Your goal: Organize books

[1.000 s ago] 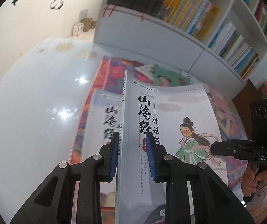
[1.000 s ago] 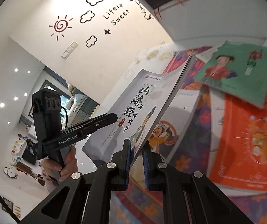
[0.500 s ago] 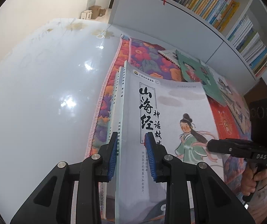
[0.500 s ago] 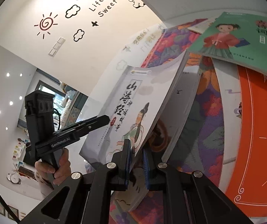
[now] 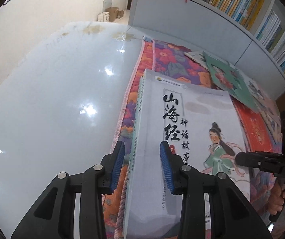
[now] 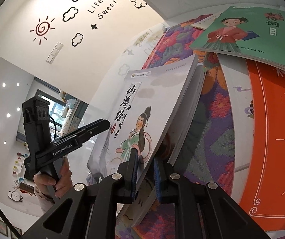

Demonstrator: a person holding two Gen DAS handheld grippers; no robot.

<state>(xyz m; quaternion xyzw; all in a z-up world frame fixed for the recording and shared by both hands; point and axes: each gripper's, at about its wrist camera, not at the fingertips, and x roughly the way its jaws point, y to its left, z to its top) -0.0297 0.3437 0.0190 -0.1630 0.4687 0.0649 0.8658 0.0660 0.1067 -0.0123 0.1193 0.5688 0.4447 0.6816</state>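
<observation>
Left gripper (image 5: pixel 142 167) jaws just easing apart, straddling the white storybook (image 5: pixel 186 139) spine without pressing; right gripper (image 6: pixel 144 173) jaws clamping its page edge.

two grippers (image 5: pixel 140 166) (image 6: pixel 144 174), about six loose books (image 5: pixel 192 123), one floral mat (image 5: pixel 172 59), one bookshelf (image 5: pixel 242 20).

The top book (image 5: pixel 192 139) is laid on a second book (image 6: pixel 190 107), and both are placed on the mat (image 5: pixel 168 59). The mat is spread on the table (image 5: pixel 52 99), whose bare part is seen to the left in the left wrist view. Further books (image 5: pixel 228 77) are overlapped on the mat behind and to the right. A bookshelf (image 5: pixel 202 25) is set beyond the table.
</observation>
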